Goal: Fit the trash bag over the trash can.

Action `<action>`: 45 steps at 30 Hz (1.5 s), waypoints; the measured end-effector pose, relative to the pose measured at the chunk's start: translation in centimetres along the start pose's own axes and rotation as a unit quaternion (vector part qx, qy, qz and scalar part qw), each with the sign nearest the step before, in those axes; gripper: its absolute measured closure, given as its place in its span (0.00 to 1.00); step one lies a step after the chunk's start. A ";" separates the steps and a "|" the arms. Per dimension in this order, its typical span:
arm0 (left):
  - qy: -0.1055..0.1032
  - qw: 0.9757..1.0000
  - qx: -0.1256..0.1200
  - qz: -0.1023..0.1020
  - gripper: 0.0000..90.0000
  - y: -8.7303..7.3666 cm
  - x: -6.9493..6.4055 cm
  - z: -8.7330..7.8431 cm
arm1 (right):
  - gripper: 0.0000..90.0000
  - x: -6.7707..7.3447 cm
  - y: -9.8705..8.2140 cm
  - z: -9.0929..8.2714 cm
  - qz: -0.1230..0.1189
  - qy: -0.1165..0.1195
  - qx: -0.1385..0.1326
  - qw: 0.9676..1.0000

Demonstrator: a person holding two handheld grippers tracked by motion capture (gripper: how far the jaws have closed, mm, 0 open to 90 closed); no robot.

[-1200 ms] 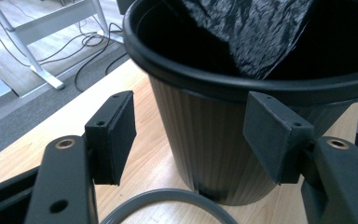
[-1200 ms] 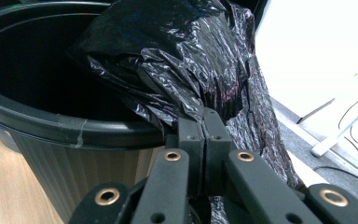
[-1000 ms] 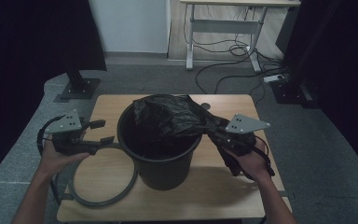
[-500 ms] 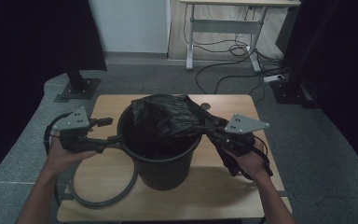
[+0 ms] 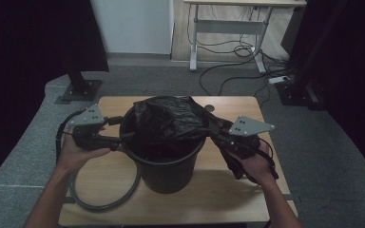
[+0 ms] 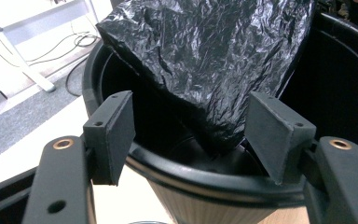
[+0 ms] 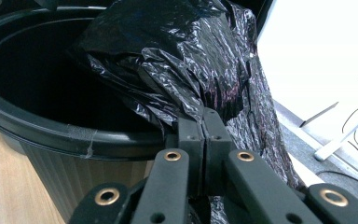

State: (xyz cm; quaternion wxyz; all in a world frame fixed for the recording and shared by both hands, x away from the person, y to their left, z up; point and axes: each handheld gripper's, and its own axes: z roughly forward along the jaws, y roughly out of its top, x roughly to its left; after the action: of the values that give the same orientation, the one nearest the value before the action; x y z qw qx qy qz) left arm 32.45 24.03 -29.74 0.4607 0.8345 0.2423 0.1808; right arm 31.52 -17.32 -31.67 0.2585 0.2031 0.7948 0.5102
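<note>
on wooden table (image 5: 247, 199): black bucket (image 5: 164, 161); grey floor (image 5: 342, 156) around.

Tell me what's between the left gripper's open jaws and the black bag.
The near rim of the bin crosses between the left gripper and the bag, shown in the left gripper view.

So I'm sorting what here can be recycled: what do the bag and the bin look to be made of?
The bag looks like thin black plastic film: glossy, finely crinkled, with sharp creases catching the light. The bin seems to be rigid moulded black plastic, matte to semi-gloss, with a thick rolled rim and fine vertical ribs down its outer wall; the exact plastic can't be told.
</note>
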 end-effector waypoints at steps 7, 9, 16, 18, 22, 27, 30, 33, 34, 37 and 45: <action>-0.009 1.000 0.000 0.002 0.36 0.7 -0.5 0.7 | 0.98 0.0 0.2 0.0 0.000 0.002 -0.001 1.000; -0.009 1.000 0.000 0.004 0.35 0.7 -0.6 0.8 | 0.98 0.1 0.3 0.1 0.000 0.004 0.001 1.000; -0.016 1.000 -0.003 0.008 0.34 1.3 -1.0 1.4 | 0.98 0.2 0.7 0.4 0.000 0.014 0.004 1.000; -0.017 1.000 -0.005 0.009 0.34 1.4 -1.1 1.4 | 0.98 0.2 0.7 0.4 0.000 0.016 0.005 1.000; -0.021 1.000 -0.010 0.010 0.34 1.6 -1.3 1.5 | 0.95 0.3 0.6 0.8 0.000 0.017 0.009 1.000; -0.022 1.000 -0.005 0.010 0.34 1.5 -1.4 1.8 | 0.84 0.3 0.2 0.8 0.016 0.020 0.000 1.000; -0.026 1.000 -0.007 0.010 0.34 1.6 -1.4 2.0 | 0.81 0.1 0.0 0.6 0.024 0.023 -0.005 0.999; -0.028 1.000 -0.006 0.009 0.34 1.6 -1.4 2.3 | 0.85 0.0 0.0 0.5 0.025 0.027 -0.005 0.999; -0.028 1.000 -0.006 0.008 0.34 1.7 -1.4 2.4 | 0.89 0.0 0.0 0.5 0.024 0.027 -0.003 0.999; -0.031 0.999 -0.005 0.009 0.34 1.7 -1.4 2.7 | 0.96 0.0 0.2 0.5 0.025 0.033 0.000 0.999; -0.040 0.999 -0.007 0.025 0.31 2.2 -2.1 3.0 | 0.98 0.1 1.3 0.7 0.027 0.041 0.001 0.999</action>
State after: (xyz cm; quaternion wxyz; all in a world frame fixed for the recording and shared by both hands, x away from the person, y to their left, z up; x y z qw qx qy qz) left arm 32.79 19.77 -29.50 0.4710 0.8436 0.2020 0.1602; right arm 31.90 -16.25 -30.78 0.2121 0.2037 0.7996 0.5236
